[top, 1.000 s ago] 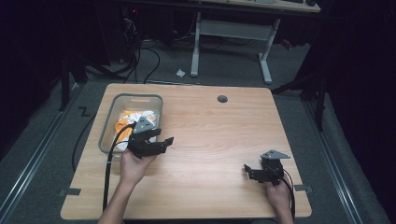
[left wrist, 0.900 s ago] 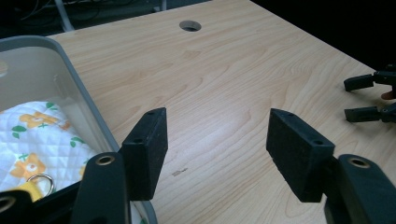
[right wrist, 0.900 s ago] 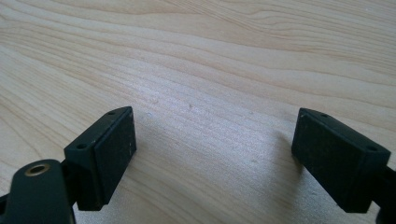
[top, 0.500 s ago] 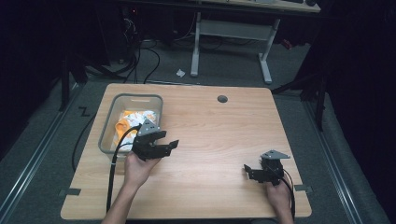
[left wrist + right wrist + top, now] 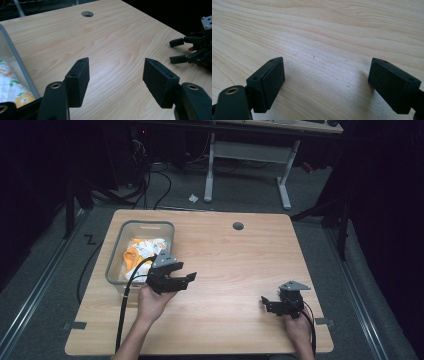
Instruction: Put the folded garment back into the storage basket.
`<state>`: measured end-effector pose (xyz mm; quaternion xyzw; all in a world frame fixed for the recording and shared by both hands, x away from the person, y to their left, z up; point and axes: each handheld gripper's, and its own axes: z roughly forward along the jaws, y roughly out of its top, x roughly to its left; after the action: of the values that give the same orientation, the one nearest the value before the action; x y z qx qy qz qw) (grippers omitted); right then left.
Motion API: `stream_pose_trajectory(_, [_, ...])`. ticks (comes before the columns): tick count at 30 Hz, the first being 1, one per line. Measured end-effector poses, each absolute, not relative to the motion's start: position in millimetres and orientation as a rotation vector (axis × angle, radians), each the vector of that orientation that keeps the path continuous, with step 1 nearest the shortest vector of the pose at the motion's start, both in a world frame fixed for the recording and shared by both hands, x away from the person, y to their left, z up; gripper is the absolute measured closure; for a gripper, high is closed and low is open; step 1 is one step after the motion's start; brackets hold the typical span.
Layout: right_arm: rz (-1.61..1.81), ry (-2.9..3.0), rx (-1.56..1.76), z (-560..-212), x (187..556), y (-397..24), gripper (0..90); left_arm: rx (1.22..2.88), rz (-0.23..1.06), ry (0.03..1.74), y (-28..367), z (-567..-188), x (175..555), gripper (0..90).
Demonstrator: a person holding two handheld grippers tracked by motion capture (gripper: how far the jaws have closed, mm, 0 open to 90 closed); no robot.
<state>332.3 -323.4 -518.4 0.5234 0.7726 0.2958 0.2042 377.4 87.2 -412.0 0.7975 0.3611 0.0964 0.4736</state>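
Observation:
My left gripper (image 5: 187, 279) hovers open over the wooden table (image 5: 225, 265), just right of a clear plastic bin (image 5: 120, 251); it points right, nothing between its jaws. In the left gripper view my left gripper (image 5: 116, 75) has its pads wide apart over bare wood. The bin holds white and orange patterned cloth (image 5: 141, 251), whose edge, the cloth (image 5: 11, 86), shows behind the bin wall (image 5: 17, 62). My right gripper (image 5: 265, 304) rests open near the table's front right, pointing left. In the right gripper view my right gripper (image 5: 327, 80) stands open just above the wood.
A round cable hole (image 5: 238, 226) sits near the table's far edge, the hole (image 5: 87, 14) also ahead of the left gripper. A black cable (image 5: 122, 310) trails from the left gripper off the front edge. A desk frame (image 5: 247, 165) and floor cables stand beyond the table.
My left gripper has moved right, away from the bin and out over the open table. The right gripper has stayed put.

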Motion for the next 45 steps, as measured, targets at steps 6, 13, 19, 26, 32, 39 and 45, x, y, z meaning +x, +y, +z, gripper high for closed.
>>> stream_pose_trajectory(6, [0.825, 2.155, 1.46, -518, 332, -323, 13.8, 1.952, 0.226, 0.879, 85, -415, 377, 38.4])
stream_pose_trajectory(13, [0.825, 2.155, 1.458, -518, 332, -324, 13.8, 1.955, 0.223, 0.876, 82, -418, 376, 38.4])
stream_pose_trajectory(19, [0.825, 2.155, 1.46, -518, 332, -323, 13.8, 1.959, 0.195, 0.873, 77, -423, 375, 38.3])
stream_pose_trajectory(26, [0.825, 2.155, 1.458, -518, 332, -324, 13.8, 1.972, 0.184, 0.87, 71, -428, 375, 38.3])
stream_pose_trajectory(32, [0.825, 2.155, 1.46, -518, 332, -323, 13.8, 1.973, 0.155, 0.875, 67, -435, 375, 38.2])
stream_pose_trajectory(39, [0.825, 2.155, 1.46, -518, 332, -323, 13.8, 1.988, 0.146, 0.87, 62, -440, 373, 38.2])
stream_pose_trajectory(45, [0.825, 2.155, 1.458, -518, 332, -324, 13.8, 1.999, 0.126, 0.882, 59, -450, 373, 38.2])
